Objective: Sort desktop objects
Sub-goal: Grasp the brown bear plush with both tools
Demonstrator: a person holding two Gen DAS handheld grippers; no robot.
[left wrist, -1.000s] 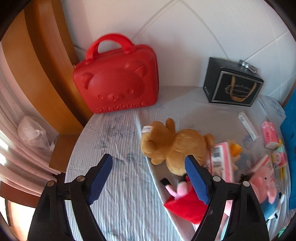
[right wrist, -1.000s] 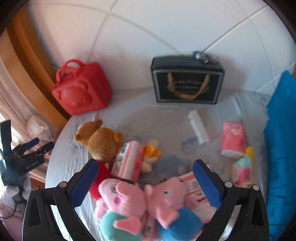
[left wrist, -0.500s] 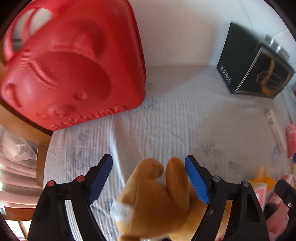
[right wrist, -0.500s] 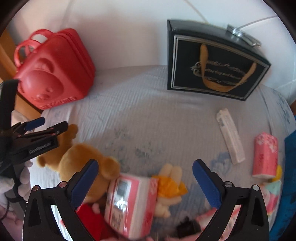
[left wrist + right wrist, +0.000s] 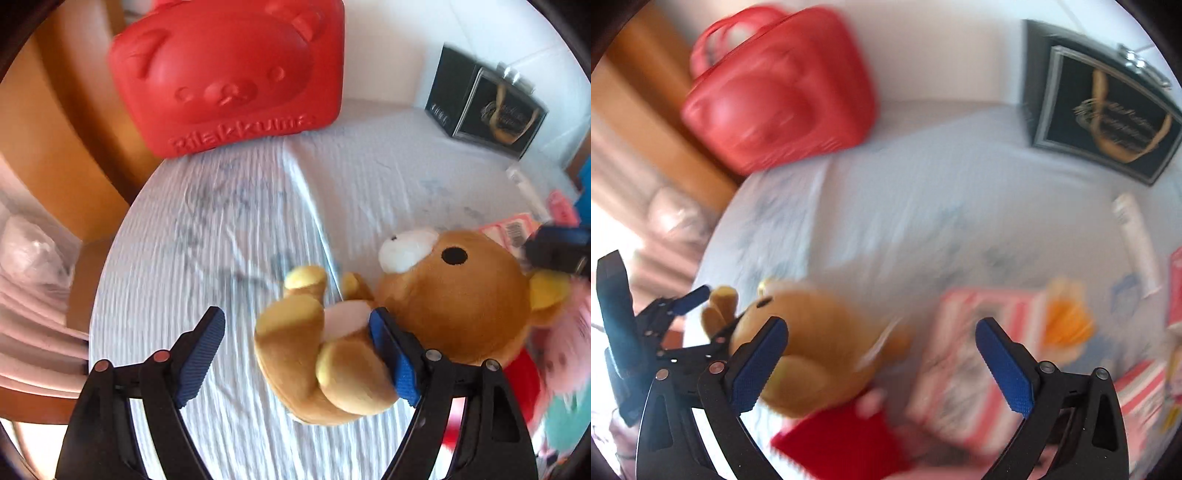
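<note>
Your left gripper (image 5: 297, 352) has dropped from above the worktop (image 5: 229, 236) onto the brown bear plush (image 5: 369, 325), fingers wide, its body between them, unclamped. Your right gripper (image 5: 881, 363) has swung left, fingers wide, empty. Bear lies mid-worktop, ready for pickup.

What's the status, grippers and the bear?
Left gripper open, one pad against brown plush bear, no grip. Right gripper open, empty, over the bear. Pink packet and red cloth crowd it.
</note>
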